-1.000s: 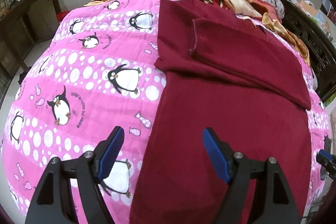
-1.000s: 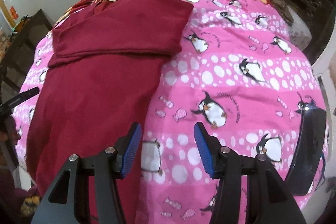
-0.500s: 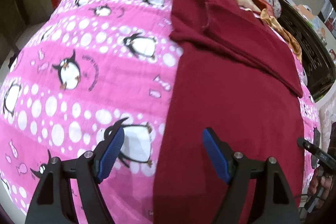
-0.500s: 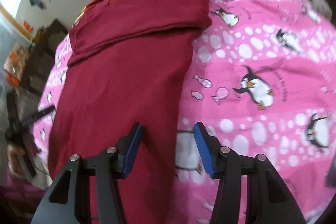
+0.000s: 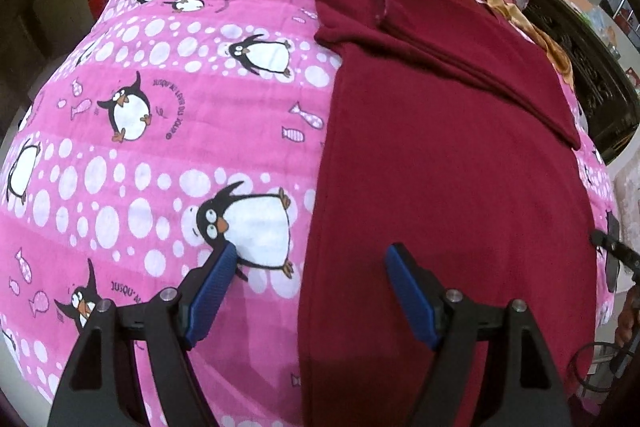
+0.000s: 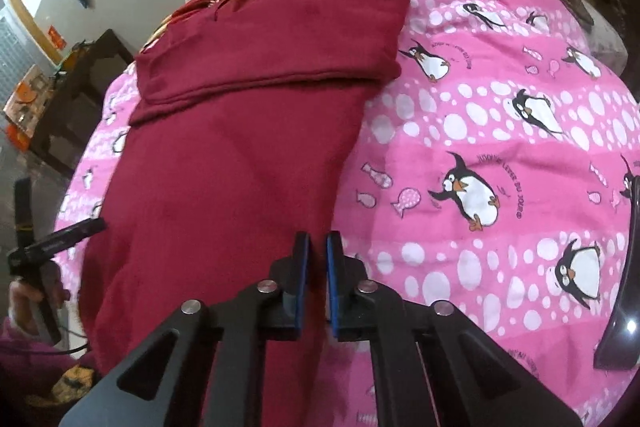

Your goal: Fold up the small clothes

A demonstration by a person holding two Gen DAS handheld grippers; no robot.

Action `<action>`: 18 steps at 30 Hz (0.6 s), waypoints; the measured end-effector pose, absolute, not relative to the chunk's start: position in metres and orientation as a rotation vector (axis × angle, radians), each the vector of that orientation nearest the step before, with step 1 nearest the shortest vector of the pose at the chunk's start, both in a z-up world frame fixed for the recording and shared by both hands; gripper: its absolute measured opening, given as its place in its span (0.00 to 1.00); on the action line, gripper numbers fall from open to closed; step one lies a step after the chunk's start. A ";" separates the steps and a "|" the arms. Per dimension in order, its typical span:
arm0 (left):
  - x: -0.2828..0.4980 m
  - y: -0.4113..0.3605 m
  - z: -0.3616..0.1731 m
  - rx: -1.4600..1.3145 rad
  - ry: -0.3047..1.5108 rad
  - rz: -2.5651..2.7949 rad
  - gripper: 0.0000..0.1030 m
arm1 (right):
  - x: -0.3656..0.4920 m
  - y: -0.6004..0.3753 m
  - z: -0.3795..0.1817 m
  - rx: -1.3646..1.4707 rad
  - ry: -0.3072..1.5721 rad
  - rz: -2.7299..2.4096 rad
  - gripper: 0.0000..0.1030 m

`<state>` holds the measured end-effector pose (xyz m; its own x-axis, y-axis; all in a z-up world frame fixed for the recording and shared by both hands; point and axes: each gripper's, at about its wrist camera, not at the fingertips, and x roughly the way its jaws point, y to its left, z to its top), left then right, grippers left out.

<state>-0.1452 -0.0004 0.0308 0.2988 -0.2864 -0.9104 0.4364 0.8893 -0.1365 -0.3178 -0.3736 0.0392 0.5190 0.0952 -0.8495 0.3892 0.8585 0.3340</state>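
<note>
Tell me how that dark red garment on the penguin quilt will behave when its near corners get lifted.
The dark red garment will probably go floppy: it lies flat, its sleeves folded across the top. The right gripper, whose jaws have just been closing, has the garment's right edge between its pads; one pinch should raise only that corner. The knit looks soft, so it may cling to the quilt rather than slide.

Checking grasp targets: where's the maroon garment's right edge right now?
In the right wrist view, the maroon garment lies on the penguin blanket; its right edge runs down between the nearly closed pads of the right gripper.
</note>
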 end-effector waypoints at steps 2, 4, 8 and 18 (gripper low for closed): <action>-0.148 0.003 0.032 0.131 1.180 -0.488 0.78 | -0.329 -0.371 0.036 0.595 1.060 -0.114 0.38; -0.152 0.008 0.032 0.095 1.195 -0.503 0.78 | -0.343 -0.366 0.031 0.627 1.082 -0.069 0.39; -0.162 0.018 0.033 0.062 1.247 -0.541 0.78 | -0.373 -0.355 0.021 0.704 1.089 0.008 0.39; -0.194 0.017 0.033 0.200 1.276 -0.636 0.78 | -0.419 -0.324 0.029 0.720 0.995 0.219 0.39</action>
<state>-0.1936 0.0171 0.0329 0.1475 -0.3309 -0.9321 0.5450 0.8136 -0.2026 -0.4191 -0.3240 0.0290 0.5446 0.4805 -0.6874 0.1475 0.7520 0.6425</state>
